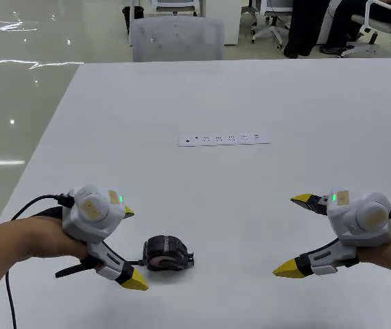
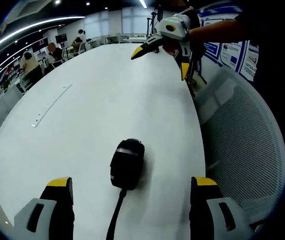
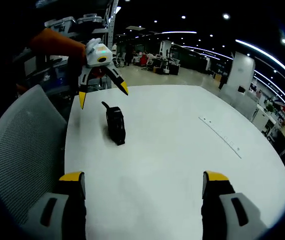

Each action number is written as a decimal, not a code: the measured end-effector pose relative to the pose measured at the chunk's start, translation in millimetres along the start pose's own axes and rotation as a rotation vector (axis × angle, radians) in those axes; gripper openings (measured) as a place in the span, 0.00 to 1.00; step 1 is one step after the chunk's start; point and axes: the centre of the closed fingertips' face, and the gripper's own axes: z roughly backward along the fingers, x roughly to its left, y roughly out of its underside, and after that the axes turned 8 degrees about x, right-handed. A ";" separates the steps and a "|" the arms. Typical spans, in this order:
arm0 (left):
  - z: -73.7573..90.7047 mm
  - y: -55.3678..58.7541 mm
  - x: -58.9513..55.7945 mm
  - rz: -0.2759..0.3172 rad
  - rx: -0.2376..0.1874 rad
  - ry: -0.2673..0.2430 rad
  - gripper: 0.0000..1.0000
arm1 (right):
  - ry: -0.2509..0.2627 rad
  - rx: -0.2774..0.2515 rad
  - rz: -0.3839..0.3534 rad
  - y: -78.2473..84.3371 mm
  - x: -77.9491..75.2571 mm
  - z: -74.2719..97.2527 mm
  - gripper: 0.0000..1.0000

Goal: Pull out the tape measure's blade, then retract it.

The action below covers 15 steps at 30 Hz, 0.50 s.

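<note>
- The left gripper (image 1: 133,246) is held low over the near-left part of the white table (image 1: 250,89), with its jaws spread wide and nothing between the pads.
- The tape measure (image 1: 168,252), a small black case, lies on the table just in front of that gripper's yellow tips, apart from both.
- In the left gripper view the tape measure (image 2: 127,163) sits ahead of the two jaws, roughly midway between them. A thin black strap (image 2: 116,215) runs from it back toward the camera, and this looks like its wrist loop, though the fisheye leaves that unsure.
- No blade shows drawn out of the case.
- The right gripper (image 1: 292,234) hovers over the near-right part of the table, well apart from the tape measure, its jaws likewise gaping and empty.
- A white power strip (image 1: 223,139) lies flat near the middle of the table.
- A grey mesh chair (image 1: 176,39) stands at the far edge.
</note>
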 end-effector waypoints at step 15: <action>-30.1 -10.8 2.4 -0.066 0.104 0.051 0.85 | -0.056 0.018 0.026 -20.4 8.4 -36.2 0.97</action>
